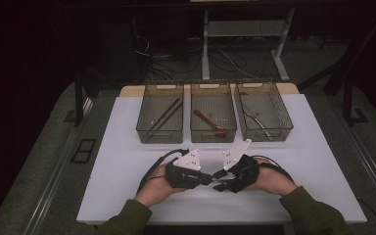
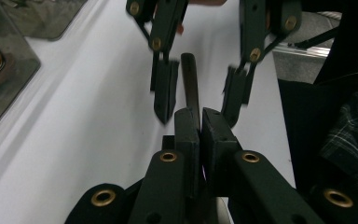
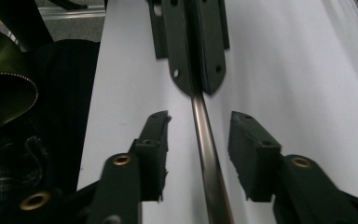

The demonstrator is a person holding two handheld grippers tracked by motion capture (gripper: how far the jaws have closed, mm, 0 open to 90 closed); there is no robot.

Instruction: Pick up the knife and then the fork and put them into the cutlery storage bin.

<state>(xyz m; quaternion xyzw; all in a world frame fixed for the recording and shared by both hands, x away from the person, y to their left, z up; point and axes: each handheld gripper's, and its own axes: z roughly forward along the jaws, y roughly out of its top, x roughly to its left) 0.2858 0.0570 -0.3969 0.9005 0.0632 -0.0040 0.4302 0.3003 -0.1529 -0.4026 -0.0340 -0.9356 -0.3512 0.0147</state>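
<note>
Bins [image 1: 159, 128] — three; grippers — two; rod [image 3: 206, 135] — one

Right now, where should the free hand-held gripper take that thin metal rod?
On the bare shaft just past the left hand-held gripper, which is shut on one end. The rod runs level and straight between the right hand-held gripper's open jaws, so closing from both sides across it probably suits.

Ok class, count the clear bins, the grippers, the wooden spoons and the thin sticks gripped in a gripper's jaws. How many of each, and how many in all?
Clear bins: 3
Grippers: 2
Wooden spoons: 1
Gripped thin sticks: 1
Total: 7
</note>
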